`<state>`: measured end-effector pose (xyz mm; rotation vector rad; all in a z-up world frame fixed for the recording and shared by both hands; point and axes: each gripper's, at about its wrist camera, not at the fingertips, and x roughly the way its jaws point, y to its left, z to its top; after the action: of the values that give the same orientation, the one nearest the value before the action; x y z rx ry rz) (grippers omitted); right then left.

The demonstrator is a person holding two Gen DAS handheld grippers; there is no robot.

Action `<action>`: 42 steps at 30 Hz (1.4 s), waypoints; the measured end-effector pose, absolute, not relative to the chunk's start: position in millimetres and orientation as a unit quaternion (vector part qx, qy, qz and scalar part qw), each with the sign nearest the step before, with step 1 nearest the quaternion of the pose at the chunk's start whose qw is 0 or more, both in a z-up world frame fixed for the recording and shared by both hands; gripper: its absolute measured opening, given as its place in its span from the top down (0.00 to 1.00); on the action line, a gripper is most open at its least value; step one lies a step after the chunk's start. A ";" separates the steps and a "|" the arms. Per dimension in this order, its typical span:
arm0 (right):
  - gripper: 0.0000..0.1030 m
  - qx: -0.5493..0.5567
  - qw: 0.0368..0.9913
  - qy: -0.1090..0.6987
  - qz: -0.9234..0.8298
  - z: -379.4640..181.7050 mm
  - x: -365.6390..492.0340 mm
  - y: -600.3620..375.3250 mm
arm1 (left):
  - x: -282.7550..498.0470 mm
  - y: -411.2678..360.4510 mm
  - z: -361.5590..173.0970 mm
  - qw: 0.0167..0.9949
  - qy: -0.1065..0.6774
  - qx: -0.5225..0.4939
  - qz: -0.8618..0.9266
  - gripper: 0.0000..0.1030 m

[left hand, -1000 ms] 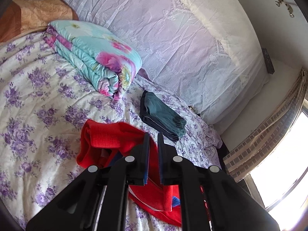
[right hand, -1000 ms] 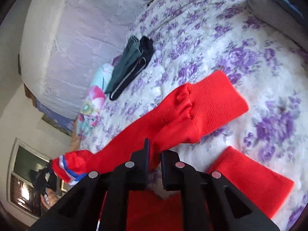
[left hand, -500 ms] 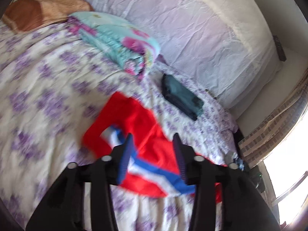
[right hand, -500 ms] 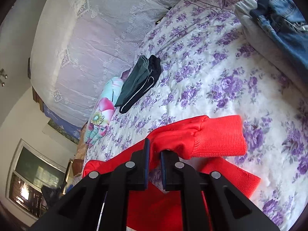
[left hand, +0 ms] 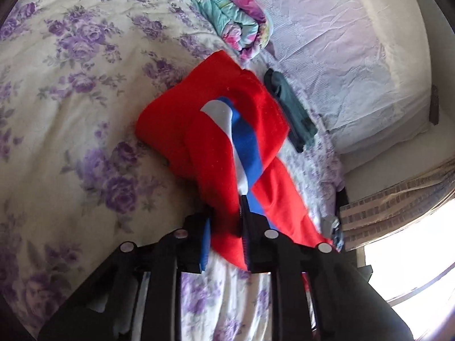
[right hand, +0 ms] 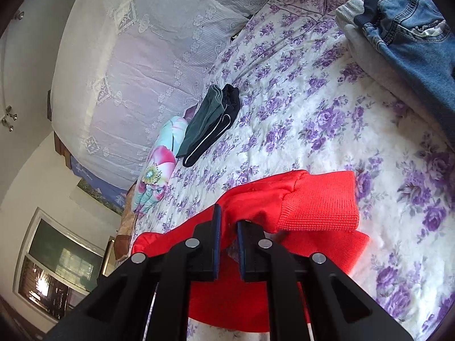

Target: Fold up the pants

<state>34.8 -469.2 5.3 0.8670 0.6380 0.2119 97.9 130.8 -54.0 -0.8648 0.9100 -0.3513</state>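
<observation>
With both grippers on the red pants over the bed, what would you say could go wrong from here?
1. The left gripper, whose jaws have just been closing, pinches a twisted bunch of the red pants near the stripe, so the fold may come out crooked.
2. The right gripper holds only bunched cloth beside the ribbed cuff; it could slip out.
3. The pants lie close to the folded dark clothes and might drag them.

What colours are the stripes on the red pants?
White and blue stripes, clearest in the left wrist view.

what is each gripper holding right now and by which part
Both hold the red pants: the left gripper, jaws just closing, by the striped side; the right gripper just above a ribbed cuff.
</observation>
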 end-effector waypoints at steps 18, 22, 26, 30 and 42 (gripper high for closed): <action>0.90 0.414 0.857 0.288 0.106 14.3 9.6 -476.2 | 82.1 139.2 7.3 0.811 0.317 -0.442 -0.215 0.95; 0.90 0.392 0.882 0.243 0.097 49.4 3.0 -487.7 | 86.0 130.8 62.7 0.842 0.274 -0.404 -0.228 0.95; 0.89 0.364 0.896 0.244 0.073 75.3 30.0 -499.6 | 149.8 106.8 84.7 0.851 0.284 -0.382 -0.221 0.95; 0.83 0.394 0.863 0.293 0.120 57.9 42.8 -481.0 | 196.7 94.5 71.9 0.838 0.308 -0.398 -0.212 0.95; 0.67 0.482 0.778 0.385 0.122 -20.7 -10.1 -446.3 | 185.8 107.2 62.6 0.831 0.294 -0.412 -0.230 0.95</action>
<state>-10.1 -446.3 -20.7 1.0428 0.8322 0.2645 185.8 107.2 62.6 -0.8732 0.6229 -0.4881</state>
